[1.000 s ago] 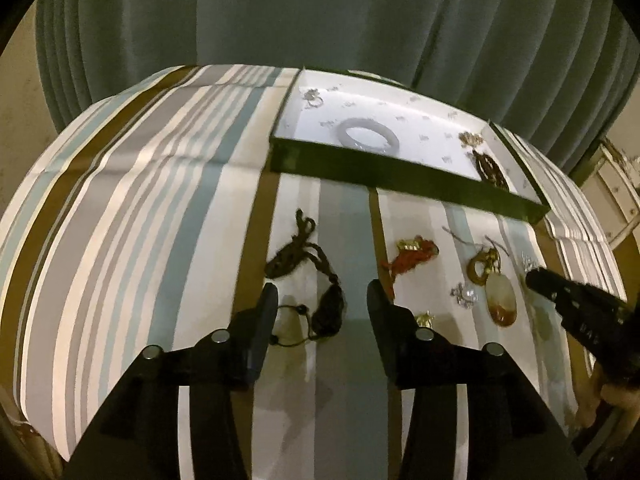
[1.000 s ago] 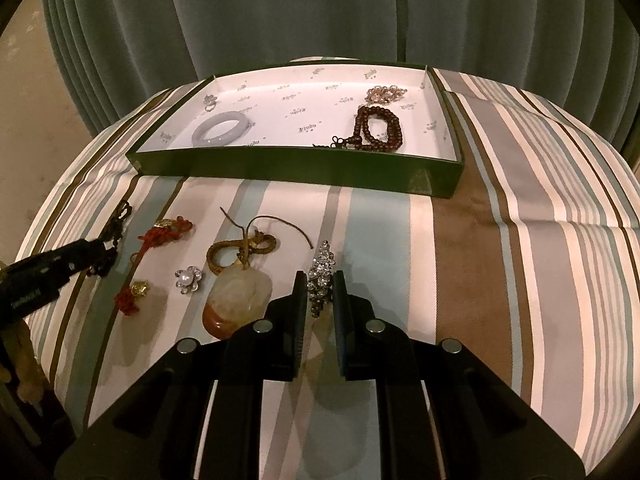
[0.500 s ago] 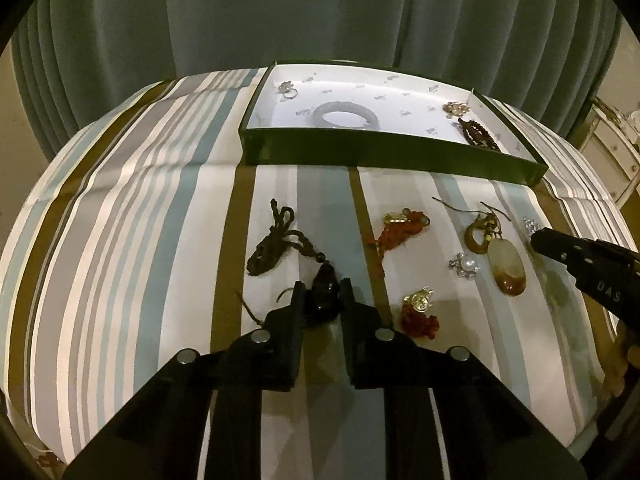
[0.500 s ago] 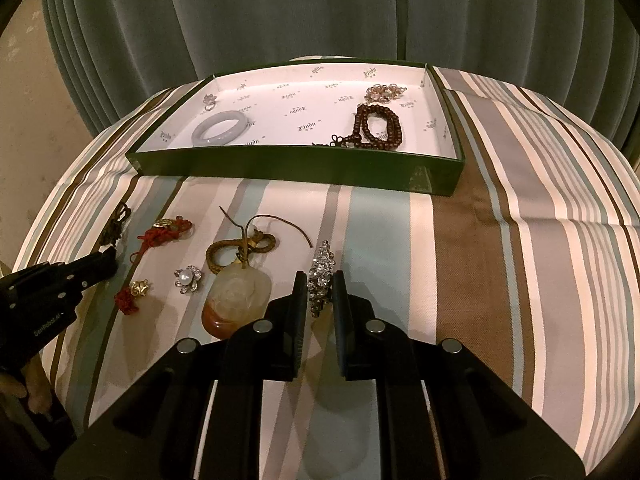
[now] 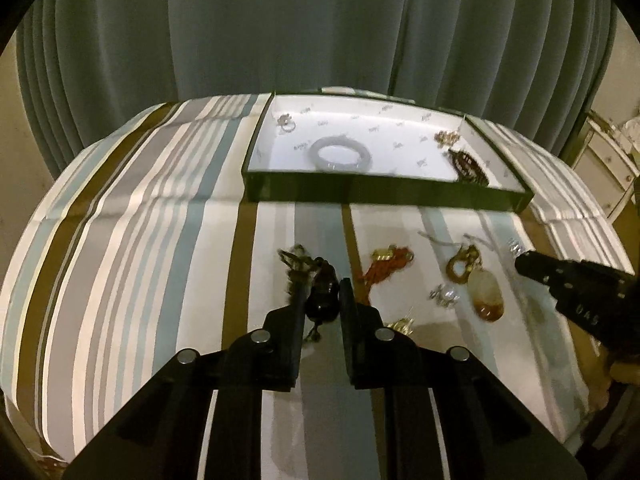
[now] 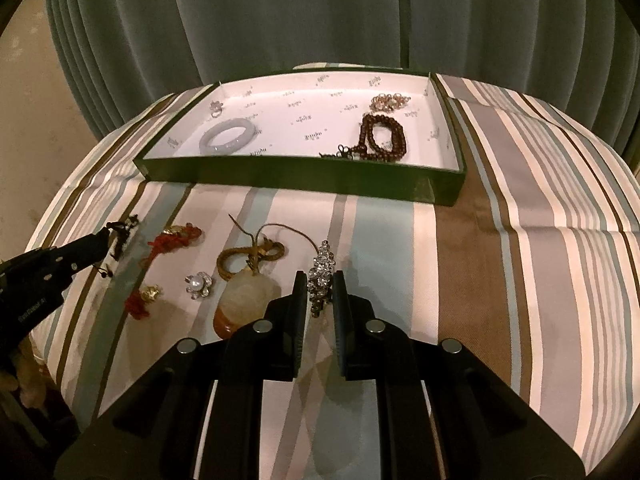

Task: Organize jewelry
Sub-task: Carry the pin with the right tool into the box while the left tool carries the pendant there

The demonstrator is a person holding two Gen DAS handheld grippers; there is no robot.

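My left gripper [image 5: 322,294] is shut on a dark corded bracelet [image 5: 320,286] and holds it just above the striped cloth; it also shows in the right wrist view [image 6: 106,236]. My right gripper [image 6: 320,284] is shut on a rhinestone brooch [image 6: 322,270] lying on the cloth. A green tray [image 6: 304,180] with a white floor stands behind, holding a pale bangle [image 6: 228,140], a brown bead bracelet [image 6: 380,136], a small ring [image 6: 215,107] and a gold-pink chain [image 6: 390,101].
On the cloth lie an amber stone pendant on a gold cord [image 6: 244,300], a pearl flower brooch [image 6: 198,284], and two red coral pieces [image 6: 176,236] [image 6: 140,300]. A green curtain [image 6: 320,20] hangs behind the round table.
My left gripper closed on the dark bracelet and has lifted it, so its cord hangs off the cloth. My right gripper stays shut on the brooch in place.
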